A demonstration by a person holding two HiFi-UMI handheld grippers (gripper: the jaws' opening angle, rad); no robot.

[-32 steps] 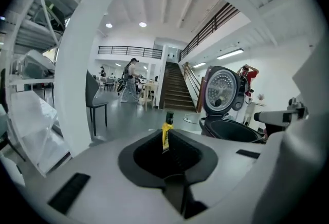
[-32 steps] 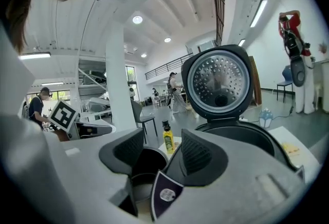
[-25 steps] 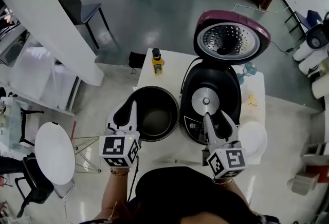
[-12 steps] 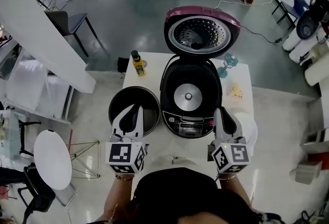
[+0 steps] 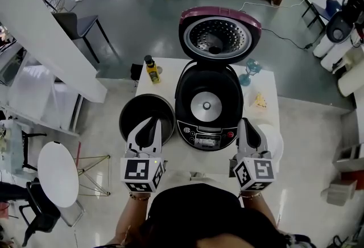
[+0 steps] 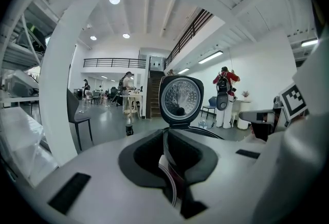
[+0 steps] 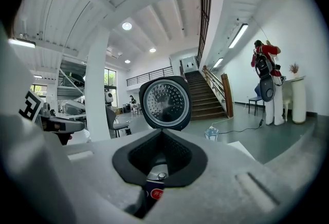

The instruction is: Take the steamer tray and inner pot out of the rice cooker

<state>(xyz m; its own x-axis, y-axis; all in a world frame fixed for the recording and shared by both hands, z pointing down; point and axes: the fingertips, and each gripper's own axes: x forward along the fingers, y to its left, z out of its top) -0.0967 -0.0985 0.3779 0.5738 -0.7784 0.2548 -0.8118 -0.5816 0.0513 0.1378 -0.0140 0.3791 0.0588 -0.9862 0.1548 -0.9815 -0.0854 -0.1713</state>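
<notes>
The rice cooker (image 5: pixel 206 107) stands open on the white table (image 5: pixel 190 162), its purple lid (image 5: pixel 220 36) raised and its bare heating plate showing. Left of the cooker sits the black inner pot (image 5: pixel 136 116). The white steamer tray (image 5: pixel 276 147) lies on the table to the cooker's right. My left gripper (image 5: pixel 150 125) hovers over the pot's near side, shut, with nothing gripped. Between the cooker and the tray my right gripper (image 5: pixel 248 127) is also shut and empty. The lid (image 6: pixel 179 98) fills the left gripper view ahead of the left gripper (image 6: pixel 172 166). The right gripper (image 7: pixel 160 167) points at the lid (image 7: pixel 164 102).
A yellow bottle (image 5: pixel 151 69) stands at the table's far left corner, a glass (image 5: pixel 250 70) at the far right, with a small yellowish item (image 5: pixel 260 102) near it. A white round side table (image 5: pixel 57 173) and a chair (image 5: pixel 79 22) stand on the floor to the left.
Both grippers have drawn back toward me. The right one left the cooker's right rim and closed its jaws. The left one moved off the pot's left rim, still shut.
</notes>
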